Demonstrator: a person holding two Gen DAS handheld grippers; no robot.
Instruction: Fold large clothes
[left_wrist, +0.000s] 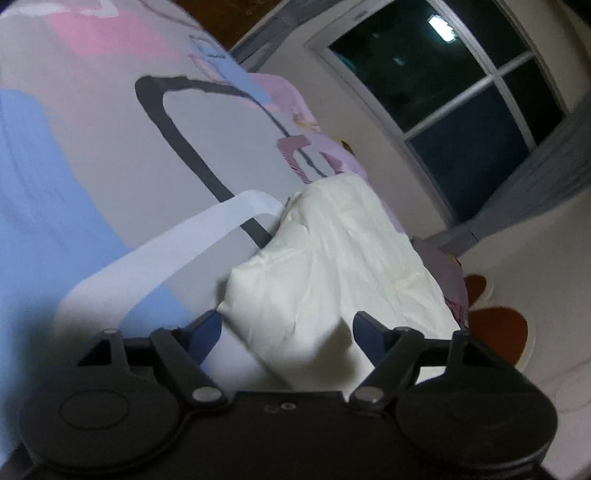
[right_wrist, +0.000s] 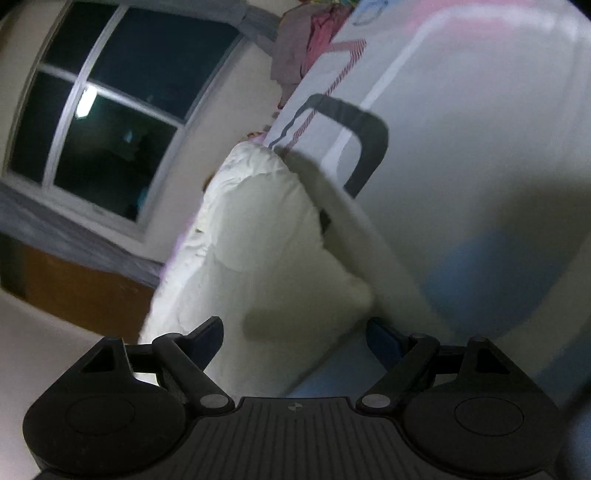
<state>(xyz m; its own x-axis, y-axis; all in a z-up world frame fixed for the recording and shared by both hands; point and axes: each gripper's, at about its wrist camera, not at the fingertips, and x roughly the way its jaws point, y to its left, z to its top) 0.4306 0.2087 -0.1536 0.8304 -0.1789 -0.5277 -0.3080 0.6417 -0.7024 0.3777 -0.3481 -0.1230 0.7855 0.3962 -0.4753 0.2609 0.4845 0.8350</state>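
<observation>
Left gripper (left_wrist: 287, 334) stands wide over the cream garment (left_wrist: 332, 266) on the patterned bed sheet (left_wrist: 110, 166), gripping nothing — we risk pinching sheet too. Right gripper (right_wrist: 295, 334), equally wide and empty — blur suggests we could overshoot the garment's edge (right_wrist: 258, 258).

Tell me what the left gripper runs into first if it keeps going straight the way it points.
Most likely the crumpled cream-white garment lying on the patterned pastel bedsheet. The left gripper has its fingers apart, with the cloth's near edge directly ahead. Depth is hard to judge in this blurred view.
</observation>
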